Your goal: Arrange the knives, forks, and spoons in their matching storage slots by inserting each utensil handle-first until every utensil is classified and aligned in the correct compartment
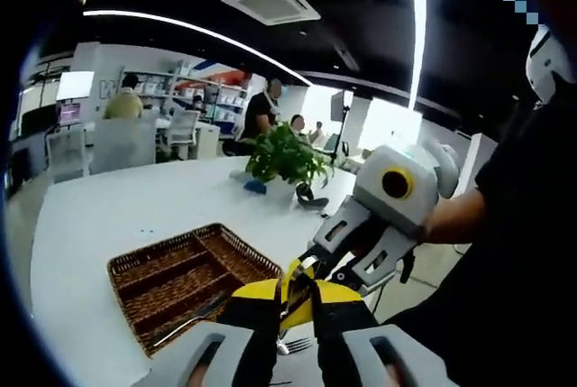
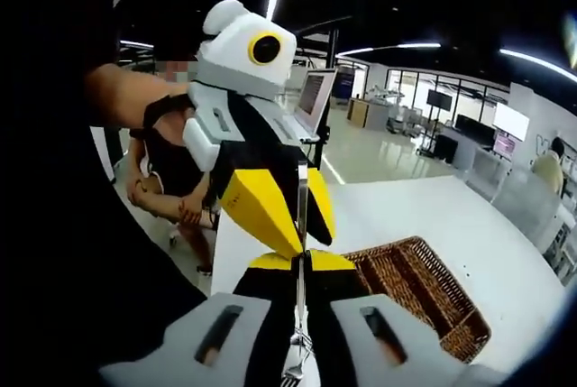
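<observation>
Basically both grippers clamp one fork [image 2: 301, 225] mid-frame: left gripper [image 1: 296, 301] and right gripper [image 2: 301, 270] pinched shut on it. Wicker tray [image 1: 180, 270] lower left on white table [image 1: 135, 207]; potted plant [image 1: 287, 160] centre, open-plan office behind.

I'm scanning for lettering and can read almost nothing. On the far white wall [image 1: 99, 67] in the left gripper view I catch a pale "W" beside the shelves, the rest cut off. The screens [image 2: 311, 98] in the right gripper view are too blurred to make out.
</observation>
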`<action>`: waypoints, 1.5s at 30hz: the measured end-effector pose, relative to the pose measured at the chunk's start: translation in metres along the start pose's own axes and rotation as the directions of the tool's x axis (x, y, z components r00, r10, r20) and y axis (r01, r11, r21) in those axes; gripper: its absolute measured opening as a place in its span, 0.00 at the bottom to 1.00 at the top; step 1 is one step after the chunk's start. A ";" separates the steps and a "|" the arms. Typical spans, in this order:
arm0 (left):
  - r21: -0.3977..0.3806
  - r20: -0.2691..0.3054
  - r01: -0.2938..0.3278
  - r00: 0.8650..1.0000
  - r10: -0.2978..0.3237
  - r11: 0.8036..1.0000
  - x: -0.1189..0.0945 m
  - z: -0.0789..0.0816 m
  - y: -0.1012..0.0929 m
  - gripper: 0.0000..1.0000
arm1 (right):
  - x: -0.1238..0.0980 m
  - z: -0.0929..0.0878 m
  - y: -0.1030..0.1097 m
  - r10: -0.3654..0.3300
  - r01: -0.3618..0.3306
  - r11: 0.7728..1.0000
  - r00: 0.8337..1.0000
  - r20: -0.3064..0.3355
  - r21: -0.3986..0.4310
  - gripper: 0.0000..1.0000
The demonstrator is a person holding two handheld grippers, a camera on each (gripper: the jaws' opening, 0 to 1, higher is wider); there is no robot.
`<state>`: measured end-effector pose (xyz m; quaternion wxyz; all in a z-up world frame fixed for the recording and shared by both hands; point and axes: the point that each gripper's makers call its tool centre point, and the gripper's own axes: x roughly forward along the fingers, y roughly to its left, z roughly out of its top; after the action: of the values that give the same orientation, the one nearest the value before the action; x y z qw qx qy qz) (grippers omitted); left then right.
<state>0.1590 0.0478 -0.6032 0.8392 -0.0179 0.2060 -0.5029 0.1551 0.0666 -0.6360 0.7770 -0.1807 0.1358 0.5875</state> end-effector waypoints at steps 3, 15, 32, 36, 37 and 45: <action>0.021 0.013 -0.041 0.999 0.041 0.999 -0.002 -0.001 0.007 0.31 | -0.004 -0.003 -0.007 -0.019 0.019 1.000 1.000 0.002 0.017 0.00; 0.053 -0.132 -0.068 0.988 0.074 0.996 0.023 -0.041 0.007 0.31 | -0.019 0.010 -0.032 -0.082 0.063 0.978 0.993 0.088 0.200 0.00; 0.113 -0.078 -0.115 0.989 0.124 0.987 0.045 -0.017 0.005 0.15 | -0.018 0.023 -0.027 -0.106 0.069 0.964 0.985 0.133 0.259 0.00; 0.117 -0.090 -0.125 0.987 0.136 0.985 0.041 -0.019 0.006 0.06 | -0.018 0.025 -0.027 -0.111 0.070 0.961 0.983 0.143 0.266 0.01; 0.118 -0.090 -0.124 0.987 0.134 0.985 0.041 -0.019 0.006 0.06 | -0.018 0.025 -0.026 -0.110 0.069 0.962 0.983 0.144 0.266 0.01; 0.219 -0.254 -0.044 0.962 0.100 0.975 0.034 -0.035 0.004 0.04 | -0.016 0.017 -0.017 -0.048 0.005 0.953 0.990 0.133 0.304 0.03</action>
<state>0.1636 0.0265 -0.6469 0.8194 0.1460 0.2615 -0.4887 0.1673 0.0559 -0.6114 0.8109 -0.0199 0.1673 0.5604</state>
